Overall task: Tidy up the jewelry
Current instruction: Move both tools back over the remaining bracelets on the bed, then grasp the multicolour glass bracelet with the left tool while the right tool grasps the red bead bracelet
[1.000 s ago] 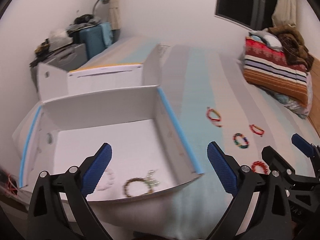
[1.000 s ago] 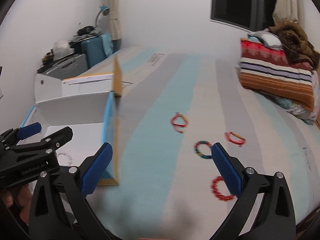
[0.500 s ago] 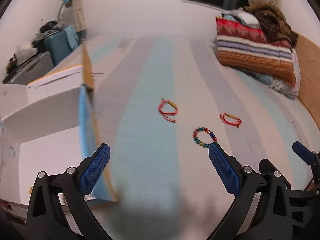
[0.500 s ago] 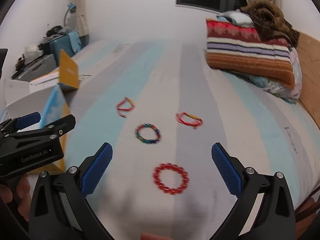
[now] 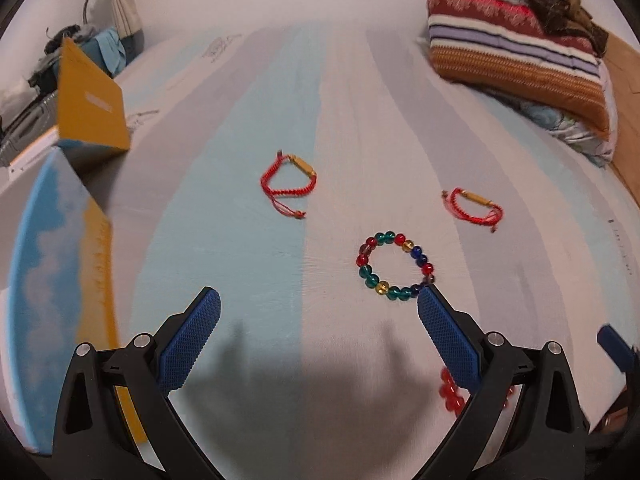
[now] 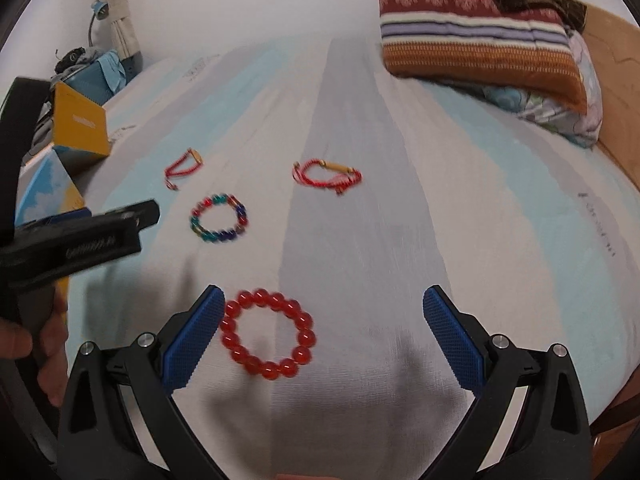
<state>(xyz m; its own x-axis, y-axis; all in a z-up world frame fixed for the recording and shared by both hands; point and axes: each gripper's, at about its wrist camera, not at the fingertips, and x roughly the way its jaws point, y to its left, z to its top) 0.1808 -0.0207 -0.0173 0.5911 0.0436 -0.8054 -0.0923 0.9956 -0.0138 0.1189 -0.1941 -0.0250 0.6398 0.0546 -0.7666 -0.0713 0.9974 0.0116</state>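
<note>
Both claws swung from box; right claw [image 6: 320, 336] wide, empty.

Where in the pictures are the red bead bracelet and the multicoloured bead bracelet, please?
red bead bracelet [image 6: 305, 336]: right wrist view, on a bead of its right side.
multicoloured bead bracelet [image 5: 363, 260]: left wrist view, on a red bead at its left.

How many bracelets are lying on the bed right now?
4: a red bead bracelet nearest, between the right gripper's open fingers; a multicolored bead bracelet farther left; two red cord bracelets beyond, one left, one right. The box may hide more.
</note>
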